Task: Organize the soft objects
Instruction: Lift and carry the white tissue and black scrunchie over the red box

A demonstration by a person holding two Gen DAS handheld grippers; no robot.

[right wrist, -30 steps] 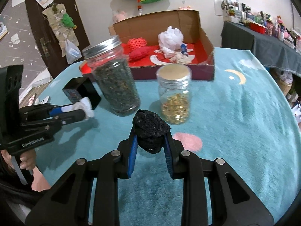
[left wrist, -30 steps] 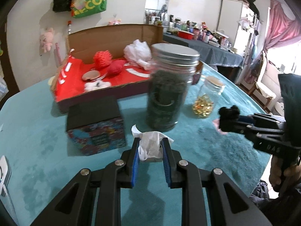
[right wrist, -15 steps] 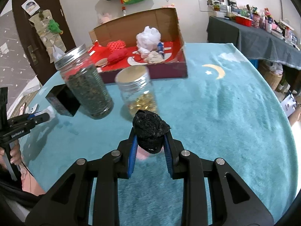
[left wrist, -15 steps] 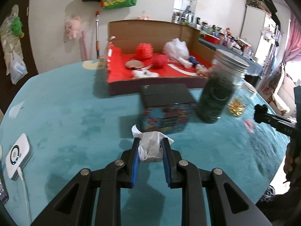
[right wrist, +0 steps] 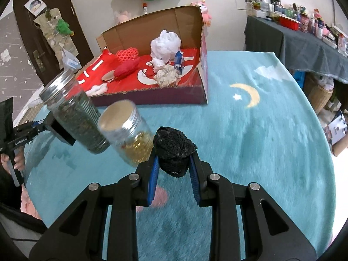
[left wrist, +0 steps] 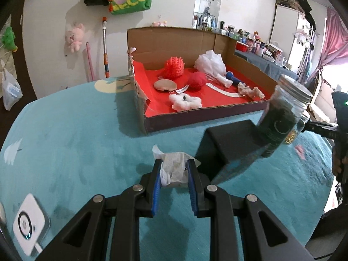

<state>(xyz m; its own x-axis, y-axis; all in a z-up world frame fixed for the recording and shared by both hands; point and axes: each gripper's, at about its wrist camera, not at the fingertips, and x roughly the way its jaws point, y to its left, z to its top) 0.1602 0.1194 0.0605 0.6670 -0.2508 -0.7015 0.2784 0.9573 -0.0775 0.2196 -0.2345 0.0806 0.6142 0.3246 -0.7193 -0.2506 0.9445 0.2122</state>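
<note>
At lower centre of each view, the left fingers (left wrist: 175, 173) pinch a crumpled white tissue (left wrist: 174, 169), and the right fingers (right wrist: 173, 167) clamp a fuzzy black wad (right wrist: 174, 146).

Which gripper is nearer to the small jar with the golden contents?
Right. The right gripper sits just beside the small jar; the left gripper is beyond the tall jar.
</note>
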